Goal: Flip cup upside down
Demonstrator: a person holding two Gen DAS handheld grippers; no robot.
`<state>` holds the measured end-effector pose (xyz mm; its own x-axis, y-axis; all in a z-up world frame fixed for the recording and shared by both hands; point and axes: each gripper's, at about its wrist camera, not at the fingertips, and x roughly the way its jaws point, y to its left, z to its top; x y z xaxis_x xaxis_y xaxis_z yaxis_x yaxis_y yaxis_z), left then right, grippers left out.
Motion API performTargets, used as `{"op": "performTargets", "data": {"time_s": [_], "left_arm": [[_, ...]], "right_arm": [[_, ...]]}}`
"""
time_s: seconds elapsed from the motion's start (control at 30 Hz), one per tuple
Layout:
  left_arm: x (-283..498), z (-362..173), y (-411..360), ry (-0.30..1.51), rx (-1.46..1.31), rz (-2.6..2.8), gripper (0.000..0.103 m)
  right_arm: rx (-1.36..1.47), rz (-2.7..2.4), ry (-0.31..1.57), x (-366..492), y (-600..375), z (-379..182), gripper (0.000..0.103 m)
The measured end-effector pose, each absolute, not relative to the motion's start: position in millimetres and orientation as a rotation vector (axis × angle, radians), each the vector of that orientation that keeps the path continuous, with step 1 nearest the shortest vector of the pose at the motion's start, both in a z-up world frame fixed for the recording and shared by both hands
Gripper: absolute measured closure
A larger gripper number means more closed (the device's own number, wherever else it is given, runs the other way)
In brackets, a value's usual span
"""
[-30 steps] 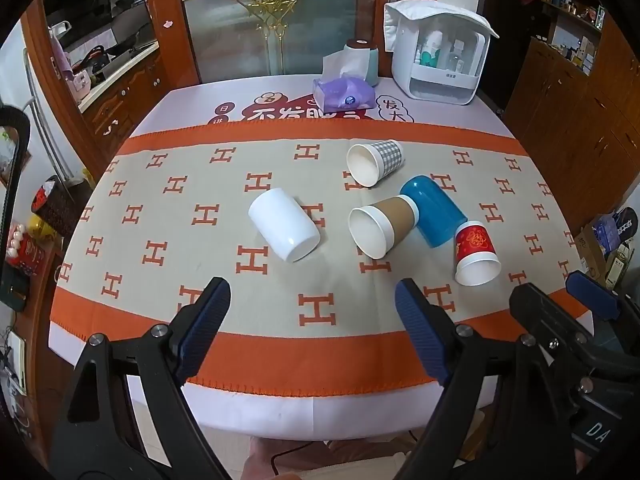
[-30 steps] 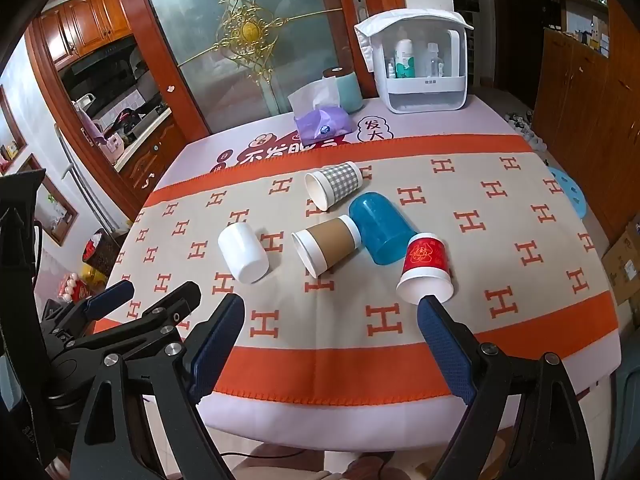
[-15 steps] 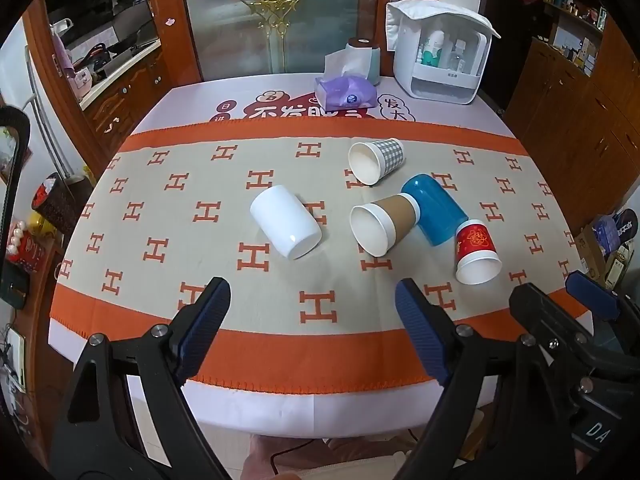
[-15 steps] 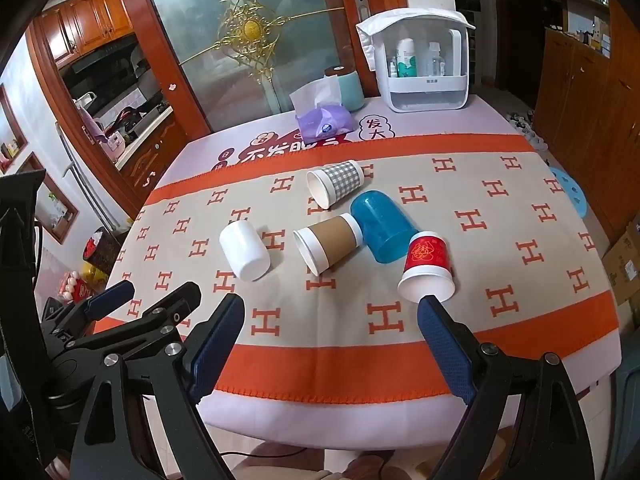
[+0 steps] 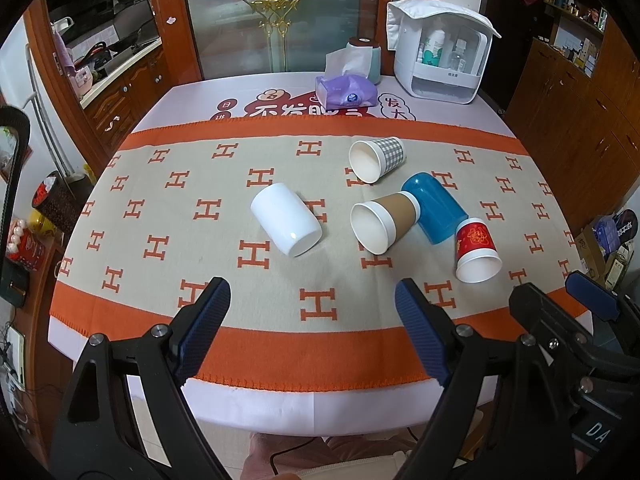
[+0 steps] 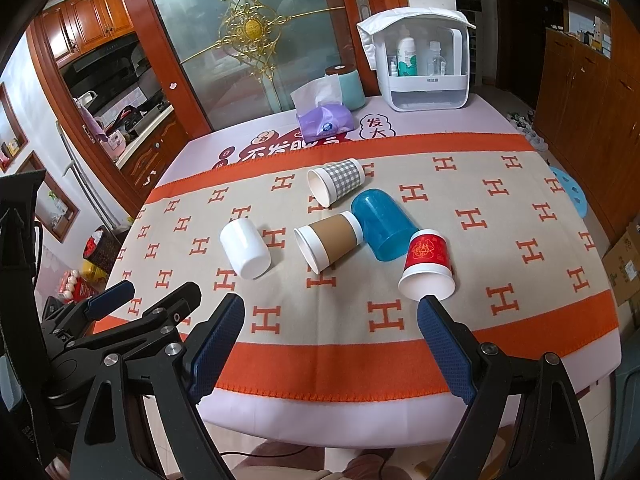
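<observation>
Five cups lying on their sides on an orange-and-beige cloth (image 5: 280,316) covering the surface (image 5: 320,404). White cup (image 5: 286,219) alone to the left, mouth turned toward the near edge; seen from the right wrist too (image 6: 245,253). Brown cup (image 5: 384,220) at centre, white rim facing near-left, its base against the blue cup (image 5: 435,207), also tipped over. Checked cup (image 5: 376,158) just behind these two, mouth open to the left. Red cup (image 5: 476,250) nearest on the right, just beside the blue cup's near end, mouth toward the front edge. At the far end of the surface, a purple tissue pack (image 5: 346,94), a teal canister (image 5: 366,56) behind it, and a white organiser (image 5: 440,60) with bottles inside. Left tool (image 5: 312,312) spread wide, gripping nothing, poised over the near orange border, well short of every cup. Right tool (image 6: 330,330) likewise wide and bare, hanging above the front edge, its right finger (image 6: 446,344) close below the red cup (image 6: 427,265) in the frame but apart from it. Wooden cabinets and a glass door (image 6: 256,40) with gold scrollwork beyond.
</observation>
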<state>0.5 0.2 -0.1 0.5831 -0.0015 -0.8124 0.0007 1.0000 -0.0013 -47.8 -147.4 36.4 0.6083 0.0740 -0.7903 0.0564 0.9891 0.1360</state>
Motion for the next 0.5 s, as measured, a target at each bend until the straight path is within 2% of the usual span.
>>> {"op": "performTargets", "data": {"time_s": [0.5], "left_arm": [[0.6, -0.1, 0.3, 0.951, -0.002, -0.002, 0.02]], "right_arm": [[0.153, 0.01, 0.92, -46.9, -146.5, 35.0, 0.014]]}}
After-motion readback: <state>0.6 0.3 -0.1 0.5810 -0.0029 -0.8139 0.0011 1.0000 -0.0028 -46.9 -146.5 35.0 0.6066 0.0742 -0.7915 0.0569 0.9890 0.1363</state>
